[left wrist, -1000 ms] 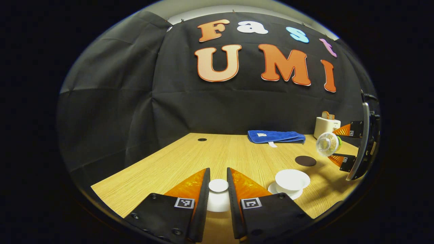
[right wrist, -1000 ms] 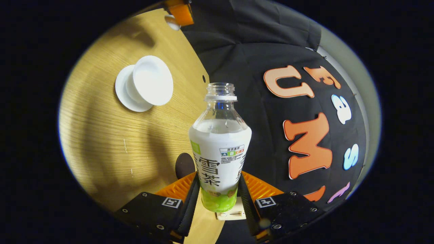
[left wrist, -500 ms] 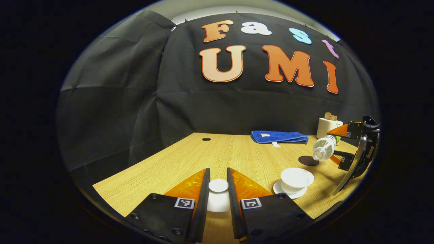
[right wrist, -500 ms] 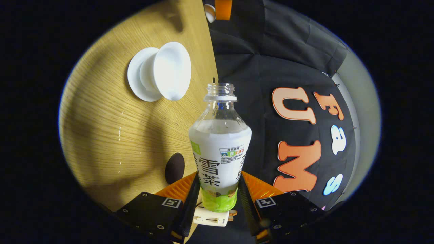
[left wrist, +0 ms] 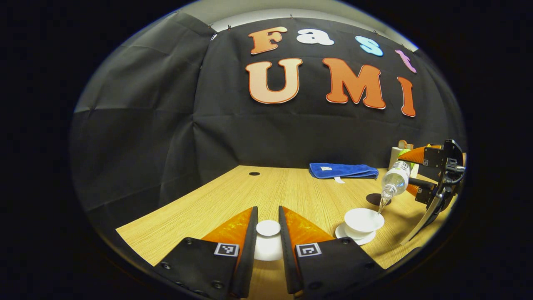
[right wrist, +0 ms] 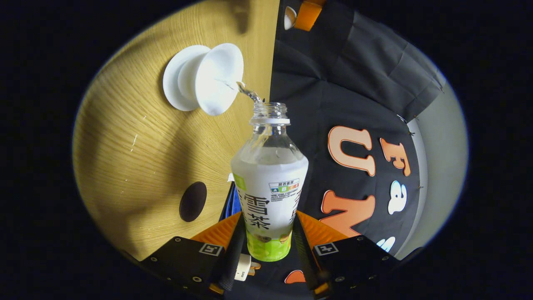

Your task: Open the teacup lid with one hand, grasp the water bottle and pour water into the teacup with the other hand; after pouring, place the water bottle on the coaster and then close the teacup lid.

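Teacup (left wrist: 363,221) sits uncovered on its saucer (left wrist: 354,238) on the tabletop (left wrist: 266,191); in the left gripper view the left hand-held gripper (left wrist: 268,237) pinches the teacup lid (left wrist: 268,239) off to the side, while the right hand-held gripper (left wrist: 410,175) tips the water bottle (left wrist: 394,180) over the cup, the coaster (left wrist: 374,199) just behind

In the right gripper view the right hand-held gripper (right wrist: 266,246) clamps the bottle's (right wrist: 270,183) base, and a thin stream runs from its mouth into the teacup (right wrist: 218,79). The coaster (right wrist: 193,201) lies bare. Pouring is in hand; next the bottle must be righted and set on the coaster
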Available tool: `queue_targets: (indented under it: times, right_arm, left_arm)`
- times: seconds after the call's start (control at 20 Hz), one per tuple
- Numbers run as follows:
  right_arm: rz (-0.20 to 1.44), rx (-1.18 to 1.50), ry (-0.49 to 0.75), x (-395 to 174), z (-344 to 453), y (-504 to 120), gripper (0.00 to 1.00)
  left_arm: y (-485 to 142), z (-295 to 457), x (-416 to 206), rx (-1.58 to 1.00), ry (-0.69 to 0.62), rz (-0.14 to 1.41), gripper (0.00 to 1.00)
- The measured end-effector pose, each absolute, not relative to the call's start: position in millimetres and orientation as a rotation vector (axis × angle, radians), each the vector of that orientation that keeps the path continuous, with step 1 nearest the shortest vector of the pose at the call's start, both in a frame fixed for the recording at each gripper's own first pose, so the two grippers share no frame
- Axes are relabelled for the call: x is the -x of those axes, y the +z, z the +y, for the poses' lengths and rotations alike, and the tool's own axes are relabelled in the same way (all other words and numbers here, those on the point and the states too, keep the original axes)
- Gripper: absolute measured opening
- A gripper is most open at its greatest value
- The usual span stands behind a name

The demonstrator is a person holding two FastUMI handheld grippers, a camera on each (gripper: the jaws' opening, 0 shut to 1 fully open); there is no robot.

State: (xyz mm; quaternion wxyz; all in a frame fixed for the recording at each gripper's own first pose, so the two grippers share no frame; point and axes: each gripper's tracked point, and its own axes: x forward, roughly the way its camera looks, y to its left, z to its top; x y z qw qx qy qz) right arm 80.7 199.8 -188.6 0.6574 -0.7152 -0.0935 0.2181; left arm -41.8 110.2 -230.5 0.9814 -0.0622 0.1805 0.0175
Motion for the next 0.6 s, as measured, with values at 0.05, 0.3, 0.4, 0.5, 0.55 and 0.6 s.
queue_targets:
  times: [0.05, 0.3, 0.4, 0.5, 0.55, 0.6]
  right_arm:
    - [-0.217, 1.624, 0.492, -82.6, 199.8, -186.8, 0.65]
    - [-0.254, 1.643, 0.461, -89.5, 198.2, -165.4, 0.65]
    - [-0.27, 1.657, 0.457, -91.9, 199.2, -161.2, 0.65]
    - [-0.292, 1.68, 0.453, -94.9, 201.0, -156.4, 0.65]
    - [-0.312, 1.696, 0.447, -96.3, 202.4, -152.8, 0.65]
    - [-0.331, 1.708, 0.441, -97.1, 204.5, -149.7, 0.65]
  left_arm:
    - [-231.4, 111.2, 43.6, 0.125, 0.035, 0.362, 0.36]
    - [-230.3, 111.7, 43.0, 0.123, 0.033, 0.355, 0.36]
    - [-226.5, 110.5, 42.5, 0.125, 0.03, 0.353, 0.36]
    - [-227.1, 108.5, 42.2, 0.129, 0.026, 0.352, 0.36]
    - [-228.5, 107.9, 42.6, 0.127, 0.025, 0.357, 0.36]
    - [-228.3, 107.2, 43.1, 0.124, 0.021, 0.357, 0.36]
